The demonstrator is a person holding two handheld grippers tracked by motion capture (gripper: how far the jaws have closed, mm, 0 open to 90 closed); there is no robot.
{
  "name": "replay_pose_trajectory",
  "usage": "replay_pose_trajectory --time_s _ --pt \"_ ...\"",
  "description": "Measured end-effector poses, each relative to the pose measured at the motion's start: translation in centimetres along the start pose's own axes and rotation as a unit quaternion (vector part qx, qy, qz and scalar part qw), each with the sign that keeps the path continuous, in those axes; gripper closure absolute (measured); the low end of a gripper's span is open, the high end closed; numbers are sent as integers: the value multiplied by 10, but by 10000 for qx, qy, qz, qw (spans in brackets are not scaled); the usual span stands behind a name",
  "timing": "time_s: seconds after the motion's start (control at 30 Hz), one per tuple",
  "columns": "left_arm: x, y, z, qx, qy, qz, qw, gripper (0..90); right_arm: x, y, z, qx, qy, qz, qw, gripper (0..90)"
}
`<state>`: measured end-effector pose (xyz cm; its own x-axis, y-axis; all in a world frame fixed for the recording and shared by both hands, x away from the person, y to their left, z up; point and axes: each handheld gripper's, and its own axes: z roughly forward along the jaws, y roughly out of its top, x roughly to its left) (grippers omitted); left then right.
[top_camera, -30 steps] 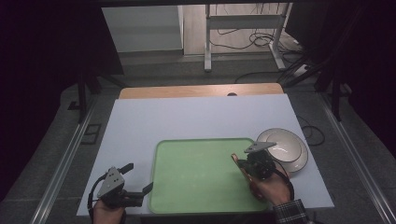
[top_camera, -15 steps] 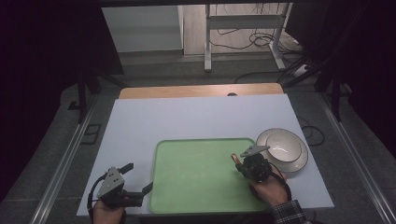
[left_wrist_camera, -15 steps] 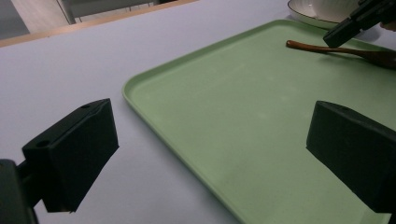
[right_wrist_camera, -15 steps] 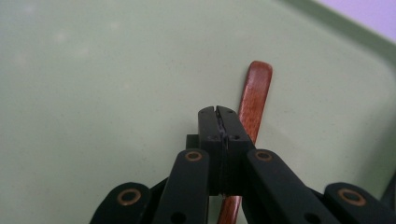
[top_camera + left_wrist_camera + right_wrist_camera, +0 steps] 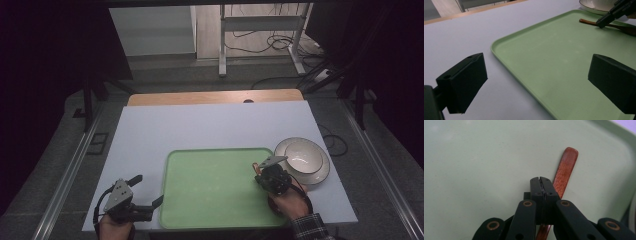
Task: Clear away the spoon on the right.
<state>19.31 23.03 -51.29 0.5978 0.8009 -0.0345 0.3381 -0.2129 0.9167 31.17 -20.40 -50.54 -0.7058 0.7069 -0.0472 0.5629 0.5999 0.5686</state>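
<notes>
White surface [image 5: 210, 125] carries a green tray [image 5: 210, 187] beside a pale bowl [image 5: 302, 159]. Right hand-held gripper [image 5: 541, 180] has its jaws pressed together over a reddish wooden spoon [image 5: 564, 170] (lying on the tray). Left hand-held gripper [image 5: 536, 82] gapes wide. No readable writing.

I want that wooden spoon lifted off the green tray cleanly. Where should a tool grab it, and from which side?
Probably the middle of the wooden spoon handle, coming straight down from above, jaws across its narrow width. It lies flat on the green tray near the right edge by the bowl, so only the thin sides offer a grip.
</notes>
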Motion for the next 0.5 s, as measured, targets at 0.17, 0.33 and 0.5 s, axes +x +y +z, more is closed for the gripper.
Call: replay_pose_trajectory --time_s 0.17,0.33,0.5 --pt "0 0 0 3 4 0 10000 20 -7 -1 -1 -13 -74 133 9999 897" --pt "0 0 0 19 12 17 10000 21 -10 -2 -2 -25 -109 218 9997 898" --pt "0 0 0 38 22 26 10000 21 -14 -3 -2 -27 -163 309 9994 897"
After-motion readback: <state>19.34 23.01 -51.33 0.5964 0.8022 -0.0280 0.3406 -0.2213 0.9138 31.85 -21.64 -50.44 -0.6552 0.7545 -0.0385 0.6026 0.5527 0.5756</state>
